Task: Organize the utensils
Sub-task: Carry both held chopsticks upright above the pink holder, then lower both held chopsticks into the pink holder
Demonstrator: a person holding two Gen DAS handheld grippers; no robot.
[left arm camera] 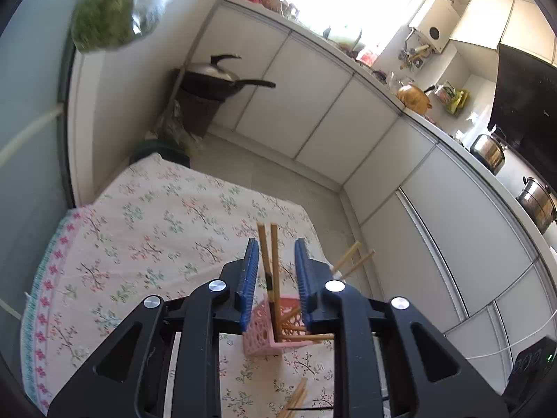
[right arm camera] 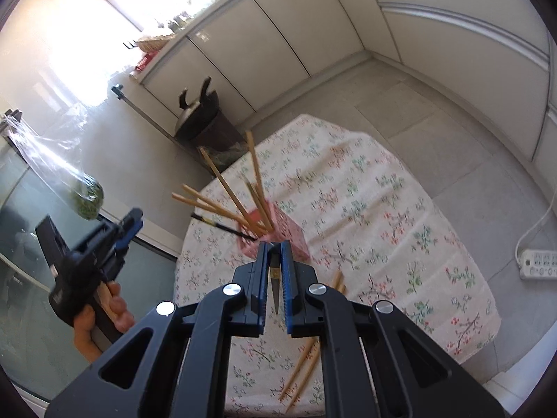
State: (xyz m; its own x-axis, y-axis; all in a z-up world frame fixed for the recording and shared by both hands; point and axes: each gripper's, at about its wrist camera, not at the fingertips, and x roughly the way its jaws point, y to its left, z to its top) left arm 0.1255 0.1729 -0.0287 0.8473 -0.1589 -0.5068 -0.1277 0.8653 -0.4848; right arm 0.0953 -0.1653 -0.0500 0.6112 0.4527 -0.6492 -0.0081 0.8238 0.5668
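A pink lattice holder stands on the floral-cloth table. Several wooden chopsticks lean out of the holder. Two upright wooden chopsticks rise from it between the blue pads of my left gripper. Those pads stand apart without pressing on them. The right wrist view shows the left gripper at the left, held by a hand. My right gripper hangs just in front of the holder, shut on a dark chopstick with a gold band. Loose wooden chopsticks lie on the cloth near the front edge.
A lidded wok on a dark stand sits beyond the table's far end. A plastic bag of greens hangs at the left. A white power strip lies on the tiled floor to the right. White cabinets line the walls.
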